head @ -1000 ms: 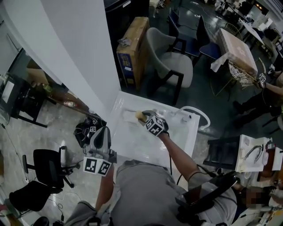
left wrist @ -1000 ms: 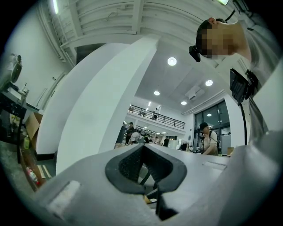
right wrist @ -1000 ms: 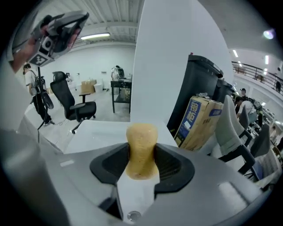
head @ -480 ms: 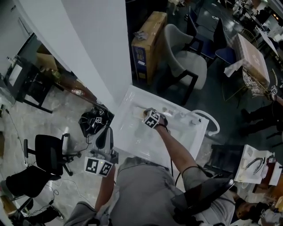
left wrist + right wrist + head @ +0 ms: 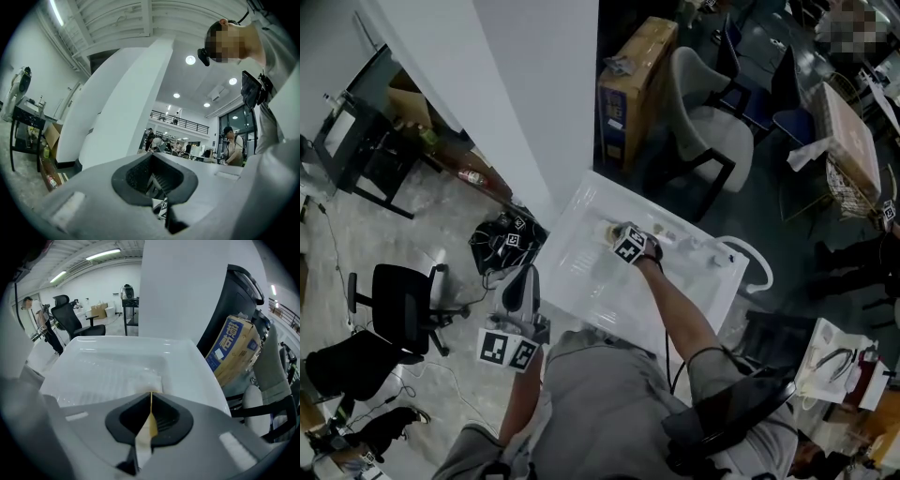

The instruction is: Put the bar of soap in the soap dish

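Note:
A white sink unit [image 5: 581, 281] stands in front of me. My right gripper [image 5: 628, 246] reaches over its far part, angled downward. A small tan lump, the bar of soap [image 5: 607, 228], shows right at its tips. In the right gripper view the jaws [image 5: 151, 401] are together with only a thin tan sliver between them. I cannot tell if the soap is pinched. Just beyond them a white rectangular piece [image 5: 143, 378] lies on the ribbed white surface [image 5: 108, 376]. My left gripper [image 5: 511, 314] hangs level at the sink's left, off the basin. Its jaws [image 5: 159, 180] are together and hold nothing.
A white pillar [image 5: 534, 94] rises behind the sink, with a cardboard box [image 5: 628, 84] and a grey chair [image 5: 712, 122] past it. A black bag [image 5: 502, 246] and a black office chair [image 5: 394, 300] sit on the floor to the left. A white curved rail [image 5: 755, 262] is at the sink's right.
The right gripper has dropped closer to the sink's far part, the tan soap staying at its tips. The left gripper has shifted only slightly.

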The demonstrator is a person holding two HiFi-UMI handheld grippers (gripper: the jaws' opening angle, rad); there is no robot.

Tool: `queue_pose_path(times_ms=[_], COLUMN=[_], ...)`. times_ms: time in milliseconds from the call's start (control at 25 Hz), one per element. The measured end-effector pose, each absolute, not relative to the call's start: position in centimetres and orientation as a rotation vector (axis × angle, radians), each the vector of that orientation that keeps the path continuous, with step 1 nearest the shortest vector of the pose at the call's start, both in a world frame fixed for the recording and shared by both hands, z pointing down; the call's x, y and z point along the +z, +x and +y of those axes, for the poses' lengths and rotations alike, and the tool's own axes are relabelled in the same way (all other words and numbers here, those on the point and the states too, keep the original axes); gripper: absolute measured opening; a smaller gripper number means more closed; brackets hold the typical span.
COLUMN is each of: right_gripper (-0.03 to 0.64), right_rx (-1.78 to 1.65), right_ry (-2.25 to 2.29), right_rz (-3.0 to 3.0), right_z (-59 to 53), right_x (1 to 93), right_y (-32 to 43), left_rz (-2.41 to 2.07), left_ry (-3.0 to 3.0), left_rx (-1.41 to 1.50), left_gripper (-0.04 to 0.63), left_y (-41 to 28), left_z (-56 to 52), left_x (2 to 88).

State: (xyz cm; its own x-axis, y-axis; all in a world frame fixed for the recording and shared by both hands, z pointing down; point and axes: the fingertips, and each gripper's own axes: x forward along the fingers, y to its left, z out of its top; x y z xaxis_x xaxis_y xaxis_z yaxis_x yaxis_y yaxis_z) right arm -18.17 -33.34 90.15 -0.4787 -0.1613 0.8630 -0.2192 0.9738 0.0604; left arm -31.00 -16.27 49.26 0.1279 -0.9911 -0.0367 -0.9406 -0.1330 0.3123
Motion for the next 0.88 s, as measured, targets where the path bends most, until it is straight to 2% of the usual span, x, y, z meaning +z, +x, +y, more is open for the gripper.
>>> queue_pose_path(times_ms=[320,400,600,880], right_gripper=[0.018,0.041,0.100,0.155], right_rx=[0.134,0.163,0.209,0.247], right_ry=[0.358,0.427,0.598,0.876], right_rz=[-2.132,-2.186,-2.348,-2.542], right_z=[-33.9,-34.5,-36.2,-36.3], right_x=[88.7,87.2,81.0,70.5], right_y=[-18.0,-17.8,-17.2,-12.4], left_rz=[-1.881,-1.873,-1.840,-1.699], left_ry=[2.196,2.203,2.226,2.364], left_rx=[-0.356,-0.365,-0.381,-0.406], left_gripper=[-0.006,-0.006,-0.006,-0.006], left_y=[-30.5,-30.5,-30.0,-26.5], left_z=[-16.2,-16.3,-17.3,-20.4], left_x=[49.5,49.3,49.0,47.3])
